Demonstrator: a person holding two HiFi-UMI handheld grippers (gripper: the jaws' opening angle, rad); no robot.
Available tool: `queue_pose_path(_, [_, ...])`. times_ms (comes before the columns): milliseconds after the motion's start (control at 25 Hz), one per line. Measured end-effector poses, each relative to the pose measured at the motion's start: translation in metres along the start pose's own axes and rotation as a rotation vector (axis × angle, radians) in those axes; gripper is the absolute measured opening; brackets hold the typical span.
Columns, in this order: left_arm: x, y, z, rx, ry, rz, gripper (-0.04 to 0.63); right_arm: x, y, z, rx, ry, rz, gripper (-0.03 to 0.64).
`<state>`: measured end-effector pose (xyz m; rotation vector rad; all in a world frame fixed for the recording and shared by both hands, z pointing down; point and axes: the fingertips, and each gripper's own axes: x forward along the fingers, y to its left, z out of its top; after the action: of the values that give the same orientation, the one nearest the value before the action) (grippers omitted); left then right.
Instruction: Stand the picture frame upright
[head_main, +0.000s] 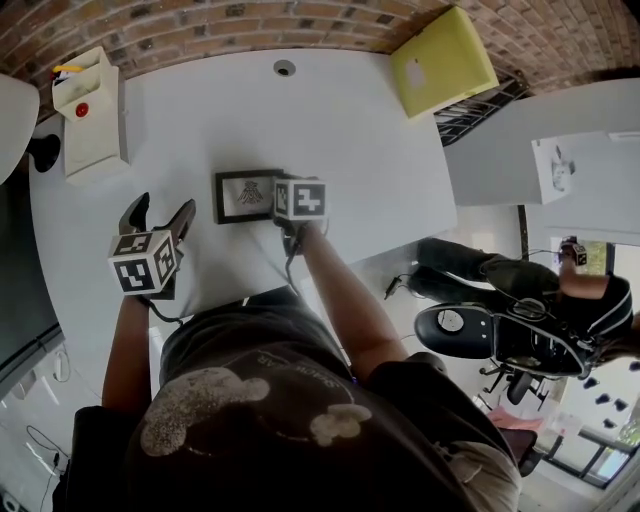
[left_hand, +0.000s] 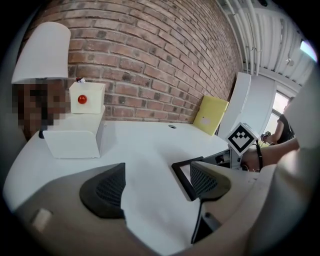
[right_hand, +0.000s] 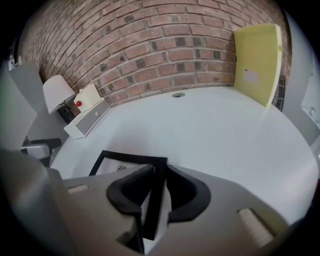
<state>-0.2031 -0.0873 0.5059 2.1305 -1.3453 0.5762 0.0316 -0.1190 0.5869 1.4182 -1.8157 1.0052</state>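
Right gripper (right_hand: 156, 189) is pinched shut on the right edge of the picture frame (head_main: 245, 197). The frame lies flat and face up on the table (head_main: 340, 120), long side running left to right. Left gripper (head_main: 160, 215) hangs open and empty just to its left. Best to tip it up slowly, with the left steadying.

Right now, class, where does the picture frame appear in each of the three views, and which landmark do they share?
Head view: picture frame centre, lying flat.
Left gripper view: lower right of centre, partly hidden by a jaw.
Right gripper view: bottom centre, its edge clamped between the jaws.
Shared landmark: yellow board, right side in all three.
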Motion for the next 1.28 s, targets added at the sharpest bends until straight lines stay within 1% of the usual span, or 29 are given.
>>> queue_pose_path(80, [0.002, -0.002, 0.0, -0.002, 0.005, 0.002, 0.397, -0.001, 0.0, 0.001, -0.011, 0.003, 0.008, 0.087])
queue_pose_path(200, [0.005, -0.006, -0.002, 0.0, 0.02, -0.002, 0.397, -0.004, 0.004, 0.007, -0.019, -0.021, 0.024, 0.083])
queue_pose_path(360, [0.007, -0.012, -0.004, 0.001, 0.038, -0.019, 0.397, -0.012, 0.013, 0.022, -0.08, -0.077, 0.045, 0.078])
queue_pose_path(480, [0.01, -0.017, -0.004, -0.016, 0.051, -0.037, 0.396, -0.02, 0.018, 0.034, -0.109, -0.131, 0.065, 0.078])
queue_pose_path(600, [0.017, -0.027, -0.002, -0.043, 0.054, -0.077, 0.394, -0.03, 0.024, 0.048, -0.129, -0.192, 0.086, 0.078])
queue_pose_path(680, [0.027, -0.033, -0.002, -0.045, 0.039, -0.108, 0.393, -0.038, 0.029, 0.058, -0.146, -0.238, 0.101, 0.078])
queue_pose_path(760, [0.033, -0.039, 0.003, -0.045, 0.037, -0.113, 0.39, -0.046, 0.035, 0.07, -0.164, -0.29, 0.123, 0.078])
queue_pose_path(800, [0.035, -0.041, 0.007, -0.047, 0.038, -0.108, 0.379, -0.05, 0.038, 0.075, -0.174, -0.317, 0.135, 0.078])
queue_pose_path(880, [0.04, -0.043, 0.014, -0.056, 0.025, -0.101, 0.312, -0.057, 0.044, 0.086, -0.197, -0.365, 0.157, 0.078])
queue_pose_path(960, [0.044, -0.043, 0.026, -0.064, -0.012, -0.096, 0.26, -0.064, 0.05, 0.096, -0.224, -0.406, 0.175, 0.078])
queue_pose_path(1040, [0.044, -0.043, 0.041, -0.046, -0.058, -0.101, 0.204, -0.068, 0.055, 0.106, -0.251, -0.444, 0.191, 0.078])
queue_pose_path(1120, [0.046, -0.045, 0.052, -0.012, -0.084, -0.108, 0.146, -0.07, 0.058, 0.115, -0.27, -0.48, 0.203, 0.078])
queue_pose_path(1200, [0.049, -0.041, 0.059, 0.007, -0.1, -0.097, 0.143, -0.07, 0.06, 0.123, -0.281, -0.507, 0.221, 0.078])
queue_pose_path(1280, [0.051, -0.035, 0.066, 0.027, -0.117, -0.071, 0.137, -0.067, 0.064, 0.131, -0.296, -0.526, 0.242, 0.078])
